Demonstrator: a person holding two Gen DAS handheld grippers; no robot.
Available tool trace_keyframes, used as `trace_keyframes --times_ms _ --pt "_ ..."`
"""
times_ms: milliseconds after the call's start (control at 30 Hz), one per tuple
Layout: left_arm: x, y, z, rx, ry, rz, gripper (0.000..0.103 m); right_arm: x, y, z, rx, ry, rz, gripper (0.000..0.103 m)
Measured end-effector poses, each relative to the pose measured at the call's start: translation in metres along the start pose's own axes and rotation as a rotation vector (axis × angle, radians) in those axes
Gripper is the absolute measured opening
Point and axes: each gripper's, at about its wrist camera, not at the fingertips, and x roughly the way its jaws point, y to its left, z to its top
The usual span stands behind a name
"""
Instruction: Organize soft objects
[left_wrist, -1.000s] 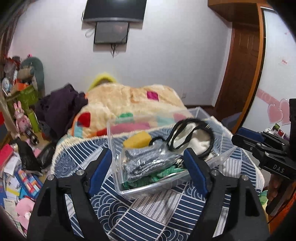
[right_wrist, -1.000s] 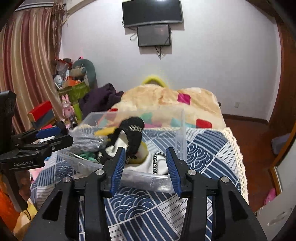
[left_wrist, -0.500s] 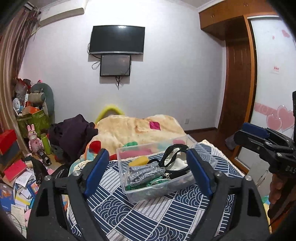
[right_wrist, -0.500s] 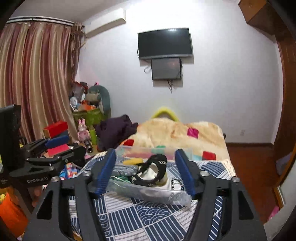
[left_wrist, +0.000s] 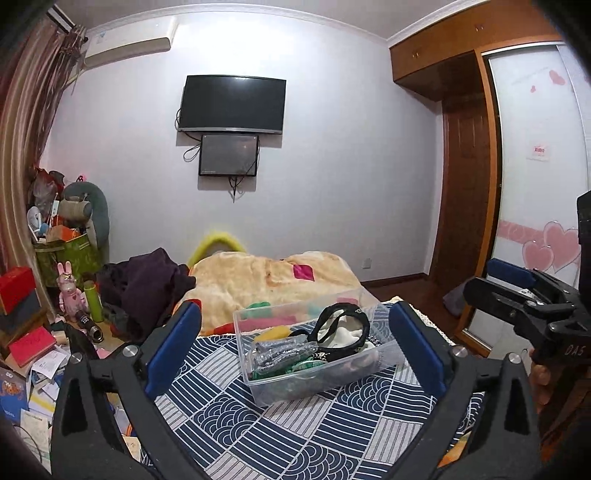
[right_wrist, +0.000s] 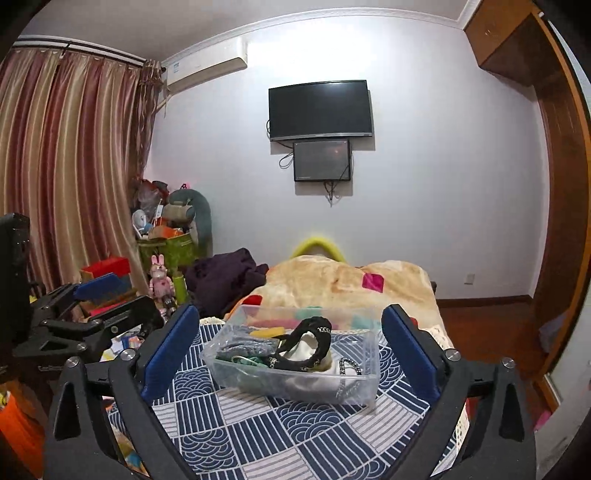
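Note:
A clear plastic box (left_wrist: 325, 380) stands on a blue and white patterned cloth (left_wrist: 295, 432). It holds several soft items: a black headband (left_wrist: 345, 326), a grey sparkly piece (left_wrist: 280, 354), green and yellow pieces. The box also shows in the right wrist view (right_wrist: 291, 380) with the black headband (right_wrist: 312, 345). My left gripper (left_wrist: 295, 350) is open and empty, held back above the cloth. My right gripper (right_wrist: 291, 350) is open and empty, also held back from the box. Each gripper shows at the edge of the other's view.
Behind the box lies a beige blanket (left_wrist: 269, 280) with coloured patches and a dark purple garment (left_wrist: 144, 288). Clutter, a green bin (left_wrist: 70, 254) and a pink rabbit toy (left_wrist: 68, 291) stand at the left. A wardrobe (left_wrist: 535, 221) is at the right.
Both grippers have pulled back and up from the box, which now looks smaller and farther. The right gripper's jaws have opened wider. The box's contents have not moved.

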Motion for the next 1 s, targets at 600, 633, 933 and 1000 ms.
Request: trace_keyframes --times_ms 600,633,933,1000 --pt "-0.0029 -0.0034 0.0003 -0.001 0.002 -0.006 0.103 -0.0081 -0.0002 -0.005 0.013 0.001 0.0 0.1" --pt "-0.003 -0.003 0.0005 -0.002 0.002 -0.006 0.103 -0.008 -0.0001 -0.005 0.012 0.001 0.0 0.1" --pt "0.0004 0.0034 -0.0009 -0.017 0.014 -0.008 0.103 -0.0075 -0.0001 -0.0051 0.013 0.006 0.0 0.1" --pt "-0.0001 0.0039 -0.0016 -0.018 0.015 -0.006 0.103 -0.0085 -0.0006 -0.0056 0.014 0.007 0.0 0.1"
